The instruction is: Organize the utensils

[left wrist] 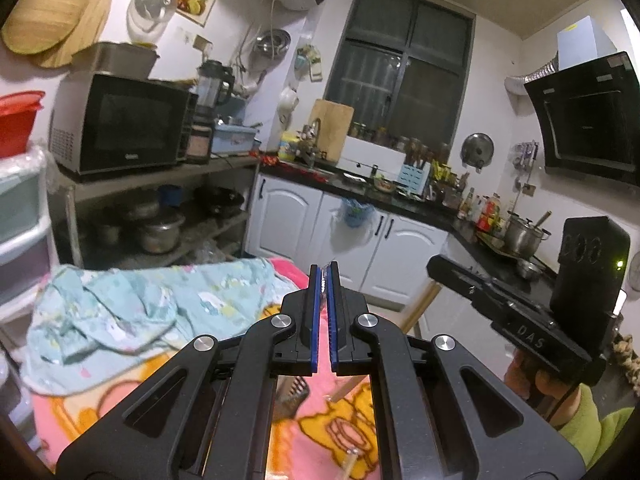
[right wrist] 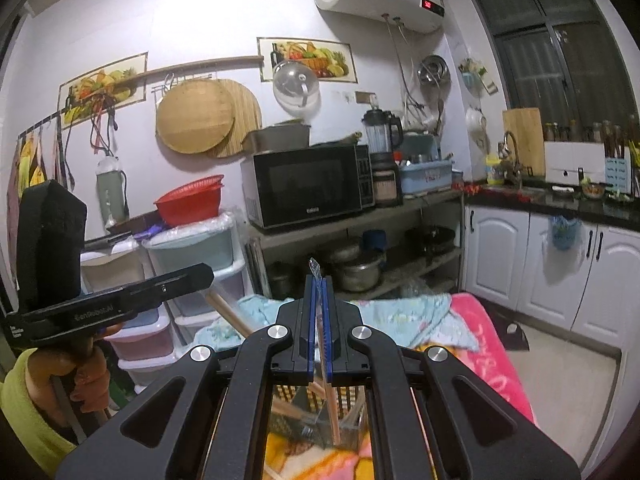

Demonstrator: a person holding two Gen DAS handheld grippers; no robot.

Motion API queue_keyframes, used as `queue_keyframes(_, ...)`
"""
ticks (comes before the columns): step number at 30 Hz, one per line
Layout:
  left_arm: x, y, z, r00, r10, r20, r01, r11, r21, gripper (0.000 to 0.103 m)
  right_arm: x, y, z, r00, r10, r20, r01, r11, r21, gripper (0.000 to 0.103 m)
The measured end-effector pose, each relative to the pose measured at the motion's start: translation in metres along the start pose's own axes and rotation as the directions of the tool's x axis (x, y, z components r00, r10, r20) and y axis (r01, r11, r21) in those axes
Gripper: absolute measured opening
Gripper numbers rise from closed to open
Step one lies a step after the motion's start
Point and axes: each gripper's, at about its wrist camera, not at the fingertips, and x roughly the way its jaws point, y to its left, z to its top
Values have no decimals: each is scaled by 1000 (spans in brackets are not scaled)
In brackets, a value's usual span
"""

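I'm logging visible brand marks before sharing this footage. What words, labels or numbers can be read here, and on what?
"DAS": right gripper, on its body, left wrist view.
"GenRobot.AI": left gripper, on its body, right wrist view.
Red digits on the water heater display: too blurred to read.
Brand mark on the microwave door: too small to read.
Pink lettering on the blue dish rack: unreadable.
Dark lettering on the pink blanket: unreadable.

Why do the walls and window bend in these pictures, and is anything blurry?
Left wrist view: the fisheye lens bows the window, dark corners ring the frame, and the blue cloth is soft. Right wrist view: the same curving bends the cabinets; the microwave stays fairly sharp.
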Motion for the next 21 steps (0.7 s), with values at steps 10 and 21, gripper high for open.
queue_keyframes(10, -18, 24, 14, 995, 87, 43, -88, 996, 3, 1, 19, -2, 23, 1000, -11, 22, 11, 1000, -1, 3)
queue_keyframes(21, -14, 40, -2, 984, 175, 18, -176, 984, 36, 1, 48, -6, 21, 1000, -22, 8, 21, 1000, 17, 3)
